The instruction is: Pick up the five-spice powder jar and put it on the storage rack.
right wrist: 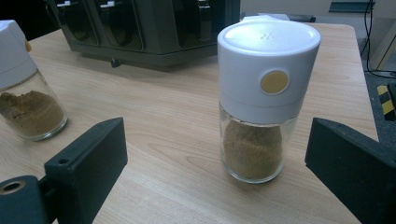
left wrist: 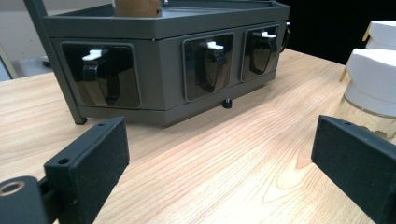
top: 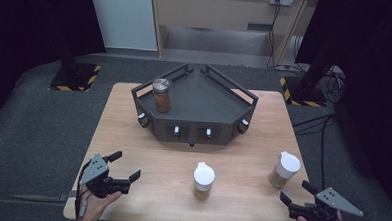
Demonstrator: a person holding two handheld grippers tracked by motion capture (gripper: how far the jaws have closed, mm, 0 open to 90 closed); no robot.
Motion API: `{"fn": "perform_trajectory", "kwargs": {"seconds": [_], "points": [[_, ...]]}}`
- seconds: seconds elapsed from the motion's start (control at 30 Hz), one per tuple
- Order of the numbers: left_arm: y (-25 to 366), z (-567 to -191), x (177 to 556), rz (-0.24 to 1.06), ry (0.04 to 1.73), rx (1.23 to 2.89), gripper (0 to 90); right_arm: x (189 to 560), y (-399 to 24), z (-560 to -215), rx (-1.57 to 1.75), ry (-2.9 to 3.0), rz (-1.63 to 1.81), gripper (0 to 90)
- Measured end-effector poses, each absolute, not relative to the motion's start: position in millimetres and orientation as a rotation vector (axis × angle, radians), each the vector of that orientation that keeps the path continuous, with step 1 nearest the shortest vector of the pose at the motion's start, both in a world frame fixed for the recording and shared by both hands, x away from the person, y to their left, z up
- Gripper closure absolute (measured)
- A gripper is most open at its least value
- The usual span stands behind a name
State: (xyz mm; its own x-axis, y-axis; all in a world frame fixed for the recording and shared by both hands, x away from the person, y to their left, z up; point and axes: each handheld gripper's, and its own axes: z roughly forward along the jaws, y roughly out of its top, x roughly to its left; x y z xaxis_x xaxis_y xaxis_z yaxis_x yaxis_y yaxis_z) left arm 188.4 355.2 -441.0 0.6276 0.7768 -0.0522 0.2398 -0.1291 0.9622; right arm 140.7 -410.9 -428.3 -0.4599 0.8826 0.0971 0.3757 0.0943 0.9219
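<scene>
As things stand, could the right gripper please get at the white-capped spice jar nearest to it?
Probably yes: the right gripper is open, the white-capped spice jar stands upright just ahead of it, with bare table between.

The high view looks down from the near side, while both gripper views sit low, facing far across the wooden table toward the dark rack

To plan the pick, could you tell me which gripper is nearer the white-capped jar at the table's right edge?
Right. The right gripper sits open just below the jar, facing it; the left gripper is open across the table, beyond the middle jar.
</scene>
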Motion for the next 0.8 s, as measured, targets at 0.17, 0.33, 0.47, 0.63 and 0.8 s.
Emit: {"fn": "perform_trajectory", "kwargs": {"seconds": [0.17,0.33,0.47,0.63,0.8], "points": [[363.7,-446.3,189.7,0.56,0.849,1.689,2.4,140.7,-409.3,-427.0,1.227,1.893,1.346,5.6],[370.2,-450.8,190.4,0.54,0.874,1.686,2.0,141.7,-408.9,-427.3,1.222,1.899,1.342,5.7],[372.1,-452.8,191.6,0.533,0.874,1.688,2.0,141.7,-409.1,-427.1,1.224,1.899,1.343,5.7],[372.0,-453.7,193.9,0.524,0.867,1.705,2.2,142.4,-408.8,-427.2,1.222,1.903,1.342,5.7],[372.7,-454.5,195.3,0.51,0.867,1.701,1.9,142.9,-409.2,-427.1,1.22,1.91,1.345,5.8]]}}
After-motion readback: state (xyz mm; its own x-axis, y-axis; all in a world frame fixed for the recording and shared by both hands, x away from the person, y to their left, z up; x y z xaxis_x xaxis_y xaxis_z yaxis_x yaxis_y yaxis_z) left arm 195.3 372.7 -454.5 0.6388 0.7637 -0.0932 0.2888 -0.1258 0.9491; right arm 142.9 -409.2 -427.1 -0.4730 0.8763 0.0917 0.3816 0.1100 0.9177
